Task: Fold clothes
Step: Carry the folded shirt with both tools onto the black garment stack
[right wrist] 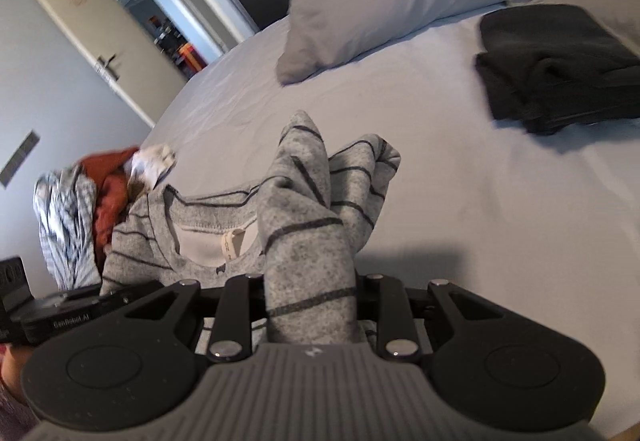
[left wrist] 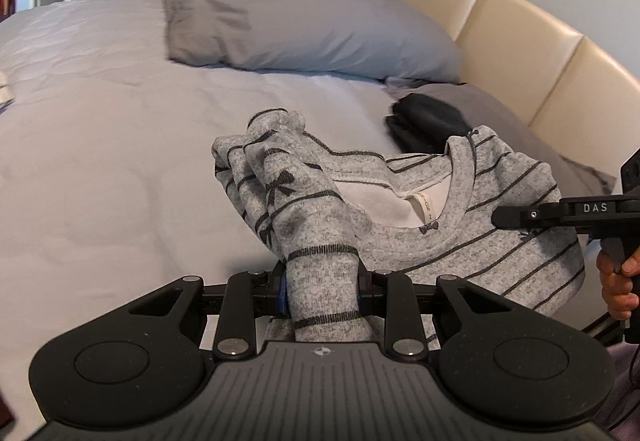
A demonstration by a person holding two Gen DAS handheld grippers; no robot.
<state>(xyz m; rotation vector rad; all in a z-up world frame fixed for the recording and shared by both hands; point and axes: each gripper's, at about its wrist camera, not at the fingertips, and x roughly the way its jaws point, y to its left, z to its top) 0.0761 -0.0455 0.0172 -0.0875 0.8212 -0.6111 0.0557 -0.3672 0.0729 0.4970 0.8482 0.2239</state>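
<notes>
Bed scene, 2 wrist views. The grey striped sweater (left wrist: 460,241) is held above the bed sheet (left wrist: 100,169), its neckline and label facing up between the 2 tools. The left gripper (left wrist: 322,295) has its jaws clamped on 1 bunched shoulder of the garment; the right gripper (right wrist: 310,301) is clamped likewise on the other shoulder. Bunched fabric rises ahead of each gripper and hides part of the sheet beyond. A folded black garment (right wrist: 556,65) lies on the sheet near the grey pillow (left wrist: 304,25), just behind the sweater's collar in the left view. A pile of unfolded clothes (right wrist: 96,197) sits beyond the sweater in the right view. A padded beige headboard (left wrist: 520,37) borders the bed.
</notes>
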